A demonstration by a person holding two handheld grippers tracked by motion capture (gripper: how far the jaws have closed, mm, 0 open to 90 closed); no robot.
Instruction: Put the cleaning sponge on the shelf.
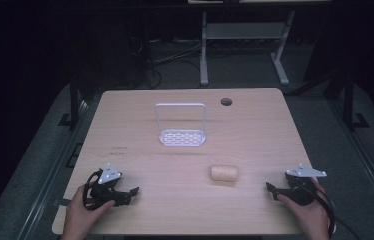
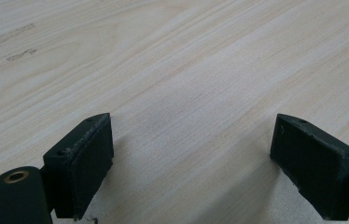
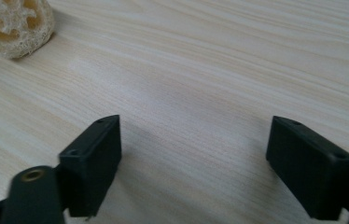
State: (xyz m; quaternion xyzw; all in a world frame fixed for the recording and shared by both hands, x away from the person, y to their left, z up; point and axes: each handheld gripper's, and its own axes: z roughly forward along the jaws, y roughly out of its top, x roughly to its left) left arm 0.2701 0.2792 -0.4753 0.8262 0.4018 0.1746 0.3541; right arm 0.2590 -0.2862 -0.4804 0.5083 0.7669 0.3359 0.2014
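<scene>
A pale loofah roll [image 1: 224, 173] lies on its side on the wooden table [image 1: 255, 135], right of centre; its cut end [image 3: 14, 25] shows at the top left of the right gripper view. Behind it stands a white perforated rack with a tall wire handle [image 1: 181, 125]. My left gripper [image 1: 134, 192] rests at the near left with its jaws wide apart over bare wood [image 2: 191, 158]. My right gripper [image 1: 269, 188] sits at the near right, open, with nothing between its fingers [image 3: 193, 163]. The loofah lies a short way to its left.
A round cable hole [image 1: 226, 102] sits near the table's far right edge. Beyond the table stand a white desk frame [image 1: 245, 45] and loose cables on a dark floor. Faint marks [image 1: 119, 148] show on the wood at the left.
</scene>
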